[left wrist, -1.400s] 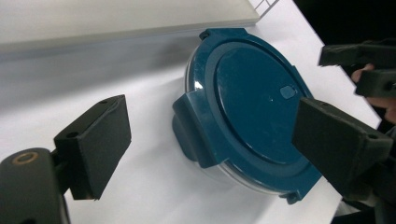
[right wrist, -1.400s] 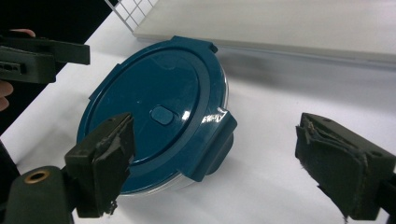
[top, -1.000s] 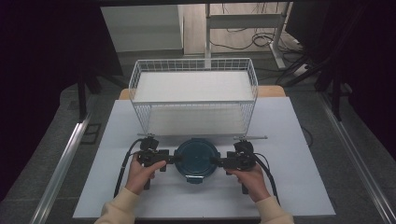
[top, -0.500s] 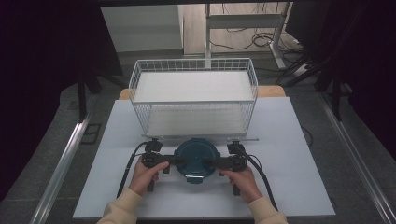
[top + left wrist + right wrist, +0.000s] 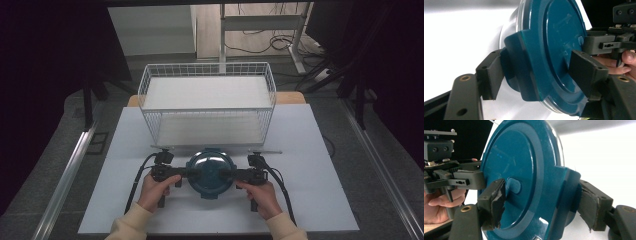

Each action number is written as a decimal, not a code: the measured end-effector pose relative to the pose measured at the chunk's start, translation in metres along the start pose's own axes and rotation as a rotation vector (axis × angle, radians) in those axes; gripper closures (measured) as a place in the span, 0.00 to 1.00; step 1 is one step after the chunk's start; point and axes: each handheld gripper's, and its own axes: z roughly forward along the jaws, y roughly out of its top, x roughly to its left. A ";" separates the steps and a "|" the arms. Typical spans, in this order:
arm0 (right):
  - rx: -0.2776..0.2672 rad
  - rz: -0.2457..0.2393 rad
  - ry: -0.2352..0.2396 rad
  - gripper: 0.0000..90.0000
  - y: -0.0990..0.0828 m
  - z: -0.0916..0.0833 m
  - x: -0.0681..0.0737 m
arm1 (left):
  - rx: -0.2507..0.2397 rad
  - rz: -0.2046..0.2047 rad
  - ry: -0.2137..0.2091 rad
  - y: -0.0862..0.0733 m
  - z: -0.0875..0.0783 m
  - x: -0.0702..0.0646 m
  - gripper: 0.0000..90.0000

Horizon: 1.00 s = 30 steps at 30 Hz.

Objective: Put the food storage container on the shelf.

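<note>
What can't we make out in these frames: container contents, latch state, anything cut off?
- Contents of the round container: the teal lid covers it in all views.
- Latch tabs: the left gripper and right gripper jaws, just closing on them, cover them; locked or loose is unclear.
- Container underside: cut off by the bottom edge in both gripper views.
- Wire basket far wall: too fine in the high view.

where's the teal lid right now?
In the high view the teal lid lies on the white table, just in front of the wire basket, between the left gripper and right gripper, whose jaws clamp its side tabs.
</note>
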 end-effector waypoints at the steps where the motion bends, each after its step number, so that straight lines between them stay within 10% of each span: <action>1: 0.000 0.000 0.002 0.33 0.000 -0.001 0.001 | -0.001 0.002 0.001 -0.001 -0.001 -0.001 0.36; 30: -0.088 -0.145 -0.017 0.40 -0.004 -0.023 0.022 | -0.063 0.093 0.000 -0.004 -0.017 -0.020 0.44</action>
